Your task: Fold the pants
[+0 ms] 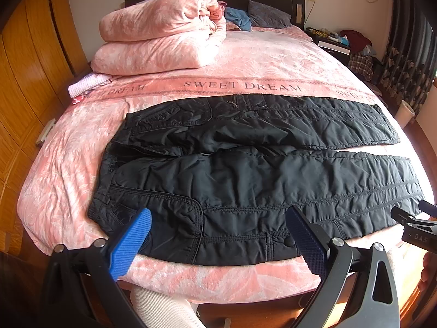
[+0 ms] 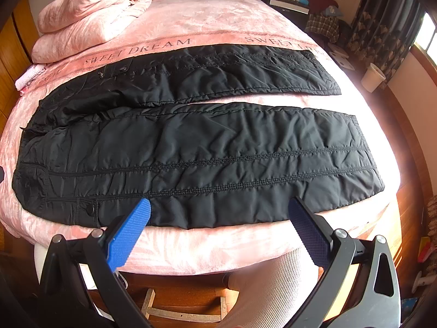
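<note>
Black padded pants [image 1: 245, 169] lie flat across the pink bed, waist to the left, both legs stretched to the right with a gap between them. They also show in the right wrist view [image 2: 207, 147]. My left gripper [image 1: 218, 213] is open and empty, over the near hip and pocket area by the front edge. My right gripper [image 2: 218, 207] is open and empty, over the lower edge of the near leg. Part of the right gripper [image 1: 412, 227] shows at the right edge of the left wrist view.
The bed [image 1: 232, 276] has a pink "SWEET DREAM" cover. A folded pink duvet [image 1: 164, 35] sits at the far left, with pillows and blue cloth by the headboard. A wooden wardrobe [image 1: 30, 87] stands on the left. A cluttered nightstand [image 1: 336, 41] and curtains are on the right.
</note>
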{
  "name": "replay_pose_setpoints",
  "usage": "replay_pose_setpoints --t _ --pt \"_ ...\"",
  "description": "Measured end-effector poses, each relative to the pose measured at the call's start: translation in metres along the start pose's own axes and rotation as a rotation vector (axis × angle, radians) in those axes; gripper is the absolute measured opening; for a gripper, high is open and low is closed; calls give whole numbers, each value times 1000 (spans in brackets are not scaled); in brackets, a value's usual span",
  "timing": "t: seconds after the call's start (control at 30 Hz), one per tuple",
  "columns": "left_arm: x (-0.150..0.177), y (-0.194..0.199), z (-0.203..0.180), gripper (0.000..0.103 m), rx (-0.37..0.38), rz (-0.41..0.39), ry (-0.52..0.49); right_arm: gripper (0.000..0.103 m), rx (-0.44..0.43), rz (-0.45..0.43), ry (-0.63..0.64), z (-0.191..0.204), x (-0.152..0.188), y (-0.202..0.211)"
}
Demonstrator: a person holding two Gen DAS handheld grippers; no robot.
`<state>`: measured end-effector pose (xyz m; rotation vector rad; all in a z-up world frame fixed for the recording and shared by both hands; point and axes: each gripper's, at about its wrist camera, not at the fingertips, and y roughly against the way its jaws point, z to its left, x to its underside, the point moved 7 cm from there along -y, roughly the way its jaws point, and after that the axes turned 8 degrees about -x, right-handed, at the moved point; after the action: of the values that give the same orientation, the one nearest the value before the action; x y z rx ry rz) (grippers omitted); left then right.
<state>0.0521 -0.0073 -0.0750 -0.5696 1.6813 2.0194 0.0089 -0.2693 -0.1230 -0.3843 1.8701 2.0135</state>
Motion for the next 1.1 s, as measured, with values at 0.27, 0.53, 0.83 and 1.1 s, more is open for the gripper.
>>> replay_pose_setpoints --t 0.27,0.53,0.83,1.1 --pt "0 -11 -3 99 -2 30 -12 101 0 20 -8 -4 -1 -10" --pt "-14 -44 -17 99 134 121 -50 101 -98 -20 74 -11 -32 -28" --pt "-140 -150 -48 99 126 166 -188 101 -391 23 197 -40 -181 -111" --pt "-227 -265 -91 99 239 270 -261 101 -528 149 355 -29 -302 -203"
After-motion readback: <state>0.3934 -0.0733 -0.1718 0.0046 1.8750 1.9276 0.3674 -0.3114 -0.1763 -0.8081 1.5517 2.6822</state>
